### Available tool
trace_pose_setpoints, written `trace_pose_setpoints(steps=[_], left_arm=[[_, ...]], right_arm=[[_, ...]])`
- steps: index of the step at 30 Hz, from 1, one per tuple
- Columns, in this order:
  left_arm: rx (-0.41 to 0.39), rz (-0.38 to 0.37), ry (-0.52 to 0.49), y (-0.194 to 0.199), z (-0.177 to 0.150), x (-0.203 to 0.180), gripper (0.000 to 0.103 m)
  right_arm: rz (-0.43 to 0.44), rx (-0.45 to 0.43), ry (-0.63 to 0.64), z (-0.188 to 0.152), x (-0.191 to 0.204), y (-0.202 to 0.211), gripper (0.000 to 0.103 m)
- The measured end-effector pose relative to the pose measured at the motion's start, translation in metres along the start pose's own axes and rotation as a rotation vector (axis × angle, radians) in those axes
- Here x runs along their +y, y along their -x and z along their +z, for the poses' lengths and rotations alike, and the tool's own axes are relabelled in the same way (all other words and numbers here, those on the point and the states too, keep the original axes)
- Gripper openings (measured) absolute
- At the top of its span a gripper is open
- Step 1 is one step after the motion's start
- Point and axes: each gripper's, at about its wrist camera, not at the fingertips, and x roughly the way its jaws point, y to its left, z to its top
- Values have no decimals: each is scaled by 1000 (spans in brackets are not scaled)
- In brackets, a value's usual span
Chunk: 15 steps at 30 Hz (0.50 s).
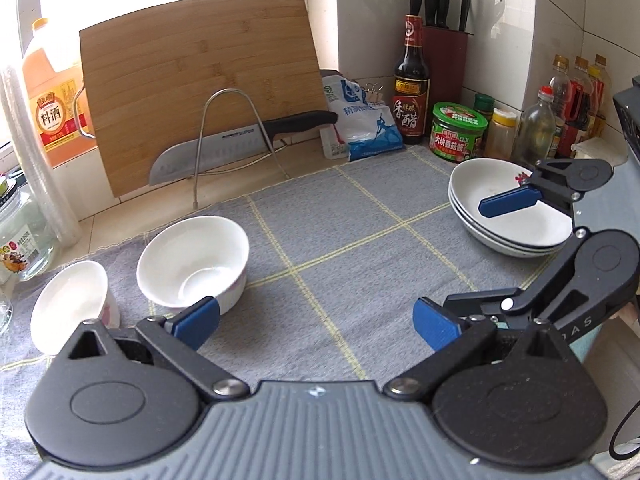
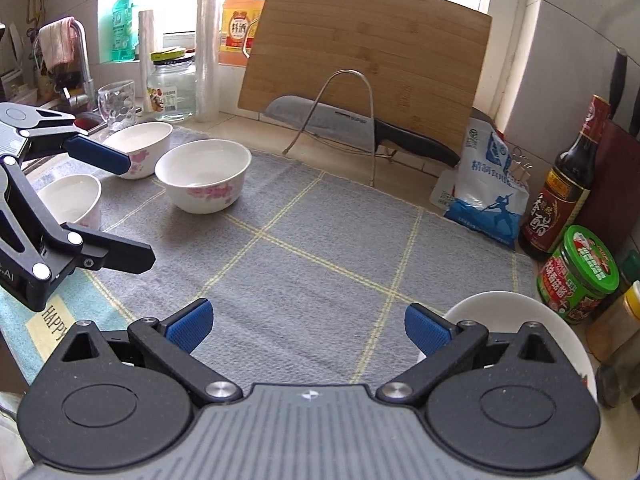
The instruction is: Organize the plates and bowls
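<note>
Currently both claws wide open, empty: left gripper [image 1: 316, 322] and right gripper [image 2: 308, 326] over the grey mat [image 1: 320, 240]. Bowls [image 2: 202, 180] mid-left, stacked plates [image 1: 508, 216] right, cutting board [image 1: 200, 84] behind.

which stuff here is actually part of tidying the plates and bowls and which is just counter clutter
Part of the job:
- stack of white shallow plates
- three white bowls with pink flowers
- left gripper, open
- right gripper, open

Just lying about:
- bamboo cutting board
- black-handled kitchen knife
- dark vinegar bottle
- green-lidded jar
- blue and white salt bag
- clear glass cup
</note>
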Motion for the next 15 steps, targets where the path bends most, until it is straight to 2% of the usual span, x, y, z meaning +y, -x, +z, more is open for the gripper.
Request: trace_pose_setpoints(steps=[7,15], left_arm=[[47,36,-42,18,-30,55,102],[106,100,1,25,-54,119,102]], right_arm=[[70,34,50,8,75,-22,103],[170,41,115,17,140,-52,103]])
